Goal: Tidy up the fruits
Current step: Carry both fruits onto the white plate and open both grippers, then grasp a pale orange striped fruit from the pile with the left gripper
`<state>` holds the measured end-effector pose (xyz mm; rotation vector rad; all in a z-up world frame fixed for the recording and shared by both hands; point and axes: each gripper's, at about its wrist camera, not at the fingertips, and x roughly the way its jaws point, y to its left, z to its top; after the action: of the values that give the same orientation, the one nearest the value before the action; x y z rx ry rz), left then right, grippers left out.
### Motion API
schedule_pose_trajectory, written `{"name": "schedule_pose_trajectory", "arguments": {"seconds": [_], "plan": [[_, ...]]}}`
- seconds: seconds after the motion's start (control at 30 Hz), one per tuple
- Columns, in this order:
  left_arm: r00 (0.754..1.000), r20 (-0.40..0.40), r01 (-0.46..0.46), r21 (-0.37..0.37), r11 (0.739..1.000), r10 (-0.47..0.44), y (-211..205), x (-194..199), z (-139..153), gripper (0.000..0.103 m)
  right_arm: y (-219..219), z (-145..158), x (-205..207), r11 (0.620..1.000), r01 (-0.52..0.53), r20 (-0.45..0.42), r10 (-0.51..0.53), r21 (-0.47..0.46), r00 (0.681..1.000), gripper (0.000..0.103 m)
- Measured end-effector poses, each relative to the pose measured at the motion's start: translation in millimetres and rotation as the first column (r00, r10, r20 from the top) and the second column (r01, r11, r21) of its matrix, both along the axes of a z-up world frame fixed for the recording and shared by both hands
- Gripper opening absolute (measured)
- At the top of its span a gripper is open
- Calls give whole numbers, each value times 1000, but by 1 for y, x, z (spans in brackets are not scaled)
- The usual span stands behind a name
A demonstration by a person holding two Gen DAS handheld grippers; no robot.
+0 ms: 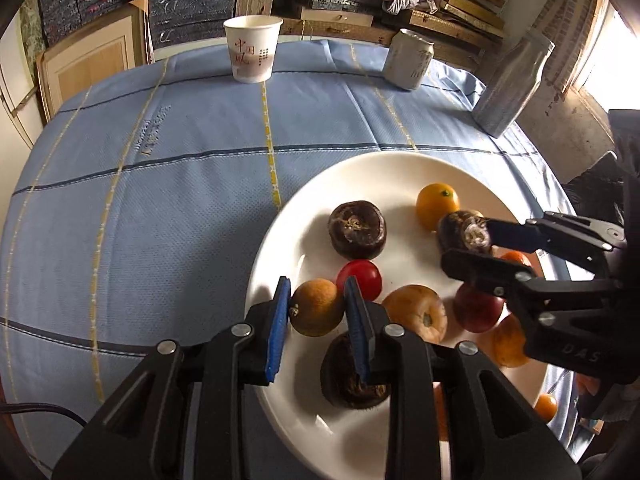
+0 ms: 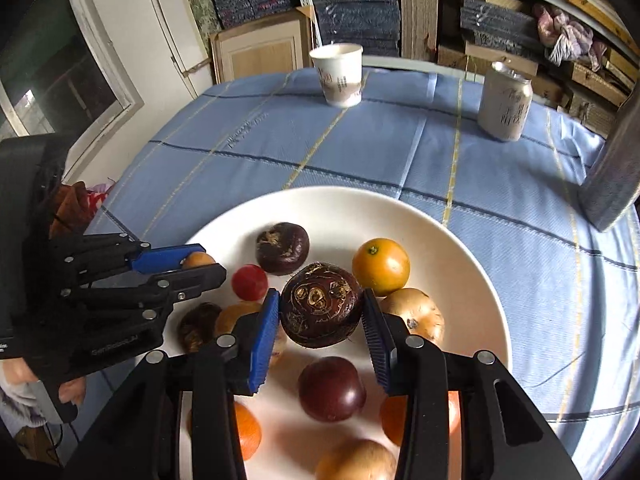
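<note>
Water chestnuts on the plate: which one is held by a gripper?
The water chestnut clamped in the right gripper, beside the orange; the other dark ones lie loose.

Paper cup (image 1: 253, 49), 12 o'clock on table: red Chinese chars "中国风". Right gripper (image 1: 472, 249) body reads "DAS". Left gripper (image 2: 191, 268) body: "GenRobot.AI", faint. Can (image 2: 505, 101) print unreadable.

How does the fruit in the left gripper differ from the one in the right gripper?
The left gripper holds a small tan-orange fruit; the right gripper holds a dark brown bulb. The tan fruit looks smooth, the bulb rough with scarred rings. The bulb looks bigger. Both are round, clamped between blue pads over the white plate.
</note>
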<state>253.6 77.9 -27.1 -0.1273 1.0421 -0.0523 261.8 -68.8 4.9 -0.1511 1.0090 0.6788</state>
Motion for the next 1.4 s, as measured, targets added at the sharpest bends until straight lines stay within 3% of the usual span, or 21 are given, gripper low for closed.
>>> {"name": "schedule_pose_trajectory", "arguments": {"seconds": [0.13,0.27,0.5,0.63,1.0,1.4], "plan": [[1000,7,-9,-5,1000,9,1,3,-2,31,0,-6,5,1000,9,-14,-9,5,1000,42],[1000,15,-9,-2,1000,9,0,1,2,44,1,-2,4,1000,6,-10,-6,11,1000,45],[999,36,-18,31,999,17,-3,-11,18,47,-10,21,-7,999,16,23,-17,36,1000,45],[998,53,-34,59,998,31,-5,-23,32,54,-17,37,-20,999,19,45,-21,46,999,45],[996,89,-40,113,993,30,-21,-81,60,58,-48,64,-80,998,26,69,-30,58,997,45],[994,105,-29,136,990,15,-37,-146,72,65,-81,69,-148,998,47,67,-50,53,997,50]]}}
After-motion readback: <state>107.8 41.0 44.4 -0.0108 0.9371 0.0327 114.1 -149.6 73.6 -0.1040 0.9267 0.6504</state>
